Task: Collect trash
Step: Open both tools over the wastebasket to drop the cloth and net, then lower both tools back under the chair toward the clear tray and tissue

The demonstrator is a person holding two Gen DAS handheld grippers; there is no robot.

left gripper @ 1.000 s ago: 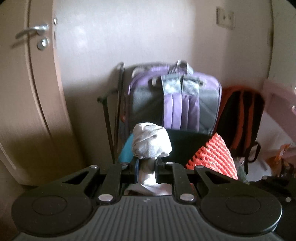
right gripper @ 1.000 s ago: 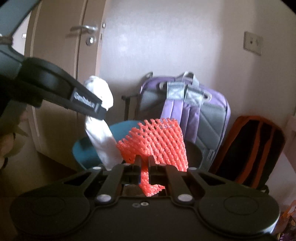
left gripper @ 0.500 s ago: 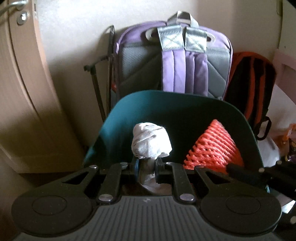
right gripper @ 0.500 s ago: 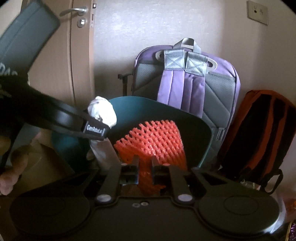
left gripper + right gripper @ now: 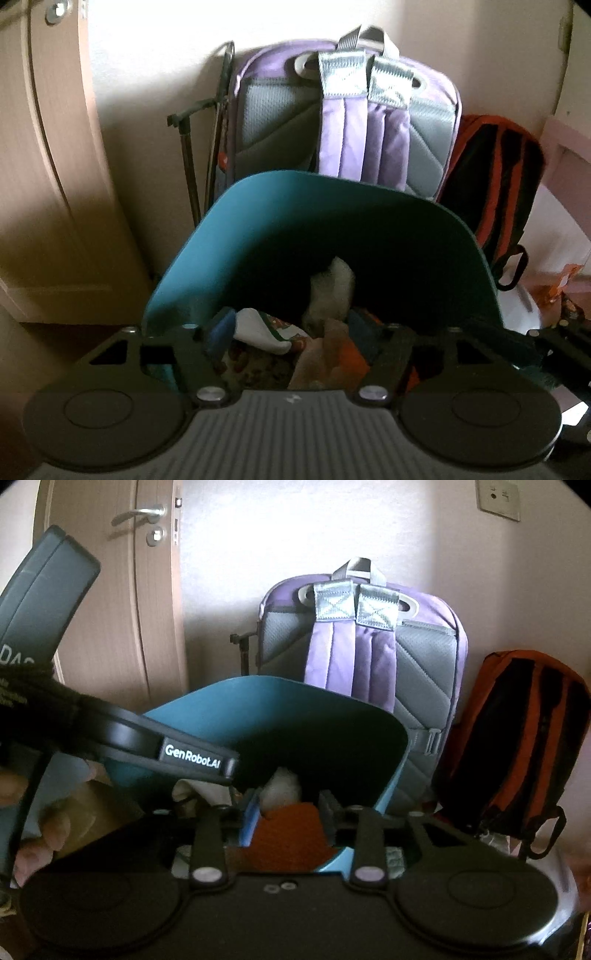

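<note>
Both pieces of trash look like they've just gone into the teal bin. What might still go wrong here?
1. The right gripper, jaws opening, has the orange foam net between its fingers; the mesh may snag and lift out again.
2. The left gripper, also opening, hangs above the white tissue wad. The teal bin looks fairly full, so loose pieces might spill.
3. The grippers sit close together over the bin; withdrawing could knock them.

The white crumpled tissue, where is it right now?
The tissue is inside the teal bin, in the middle of the left wrist view, ahead of the opening left gripper and in front of the purple backpack.
</note>
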